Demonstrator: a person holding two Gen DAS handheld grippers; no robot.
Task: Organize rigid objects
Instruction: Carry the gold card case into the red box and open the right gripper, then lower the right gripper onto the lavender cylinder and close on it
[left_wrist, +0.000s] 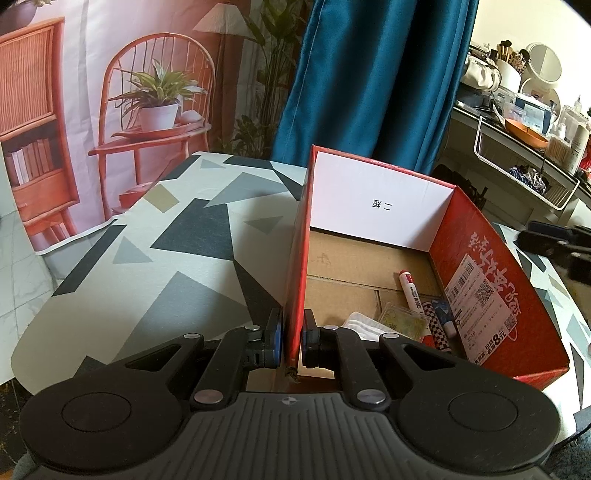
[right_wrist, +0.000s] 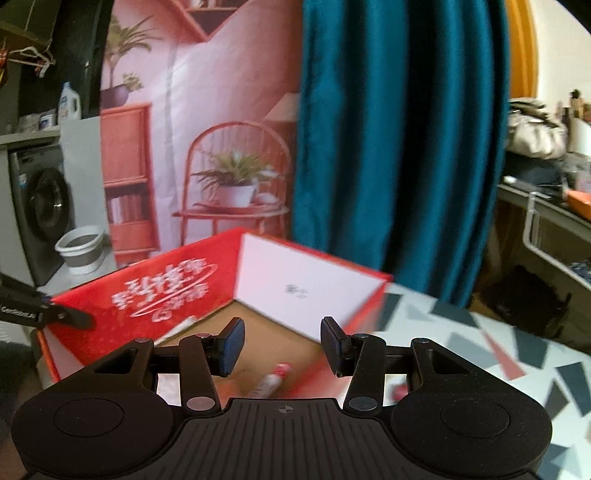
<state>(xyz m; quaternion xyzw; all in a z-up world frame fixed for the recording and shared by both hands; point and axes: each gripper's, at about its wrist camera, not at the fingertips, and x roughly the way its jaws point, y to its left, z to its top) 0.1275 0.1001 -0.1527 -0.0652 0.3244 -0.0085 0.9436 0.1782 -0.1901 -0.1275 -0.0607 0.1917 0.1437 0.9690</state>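
Now I am pinching the near left wall of the red cardboard box (left_wrist: 480, 280) with my left claw (left_wrist: 292, 341); its blue pads are pressing the thin wall from both sides. The box is sitting on the tabletop (left_wrist: 155, 258), toward its right half, with the far end close to the back edge. The cloth there is smooth and printed with grey, black and tan triangles.

Inside, the floor is showing plain brown corrugated board with flap seams; the far wall is glossy white with small printed characters, the right wall glossy red with a white barcode label. Lying near the right wall: a white cylindrical marker (left_wrist: 409, 291) with a red cap, a checkered tube (left_wrist: 437, 325), a blue-and-white pen-like item (left_wrist: 445, 319), a flat clear rectangular packet (left_wrist: 404, 319), and a folded white cloth (left_wrist: 360, 325).

My right claw (right_wrist: 282, 347) is hanging over the box's near right part, fingers spread apart, nothing between them. That view is motion-blurred; the marker is showing as a soft white and red shape below.
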